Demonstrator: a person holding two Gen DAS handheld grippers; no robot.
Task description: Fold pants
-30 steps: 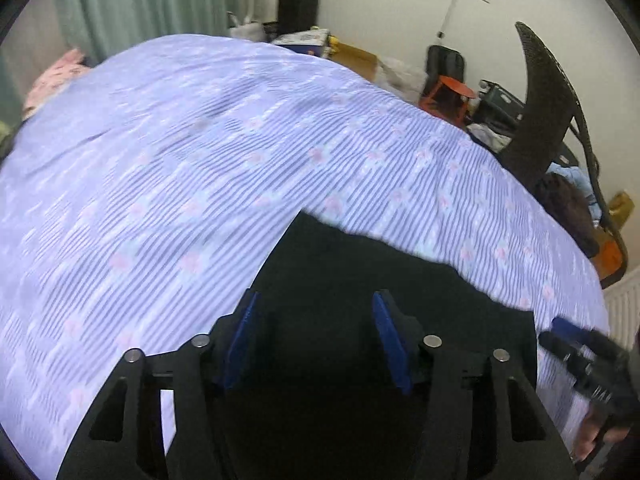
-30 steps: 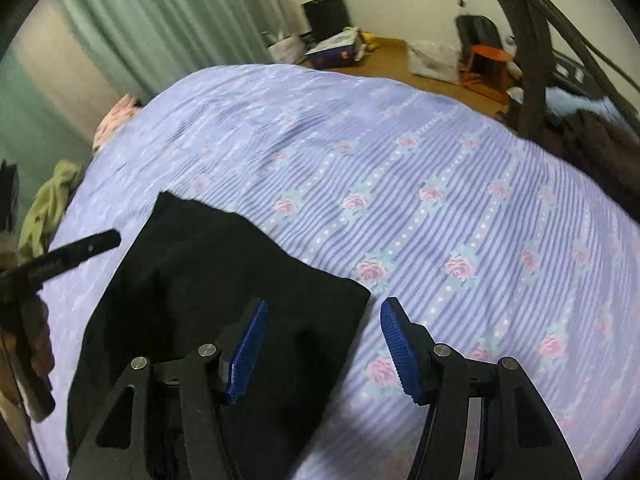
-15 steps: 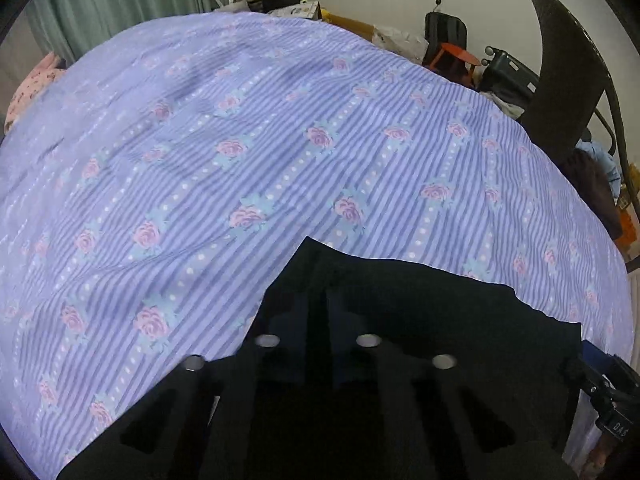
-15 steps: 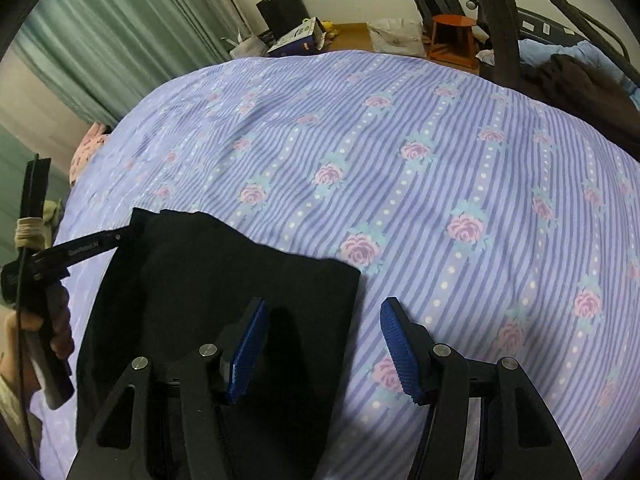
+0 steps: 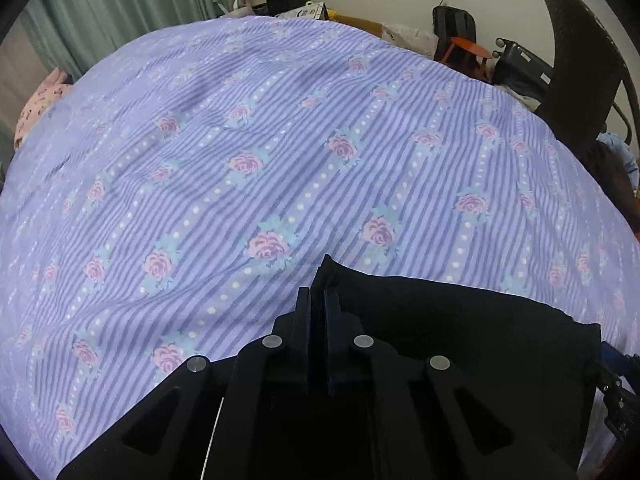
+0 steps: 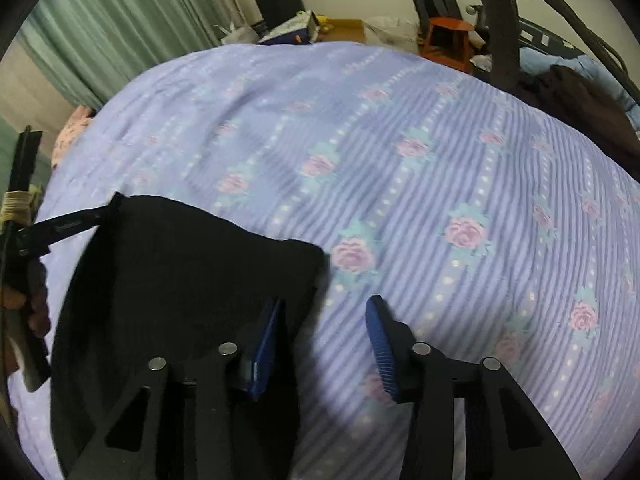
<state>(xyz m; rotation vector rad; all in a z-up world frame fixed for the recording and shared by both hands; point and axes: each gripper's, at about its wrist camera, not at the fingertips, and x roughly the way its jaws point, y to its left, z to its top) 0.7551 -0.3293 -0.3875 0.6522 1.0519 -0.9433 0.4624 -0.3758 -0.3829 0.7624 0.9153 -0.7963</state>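
We pinch one far corner of the black pants in our left gripper, its blue pads pressed together on the cloth so that the corner stands up in a small peak above the bed, a grip that looks meant to lift that end for a fold; our right gripper hangs spread wide over the opposite corner, one pad above the dark fabric and the other above the bedspread, apparently lined up to take that edge, though it holds nothing yet

The pants lie as a flat dark rectangle at the near side of the bed, already narrowed to what seems a doubled panel, with a long stretch of lilac striped, rose-printed bedspread open beyond them, leaving room to carry the fold forward

Around the bed we see green curtains, a pink patterned cushion at the far left edge, a black speaker-like box and clutter against the wall, an orange stool, and a dark wicker chair draped with clothes close on the right; none of it lies on the fabric's path
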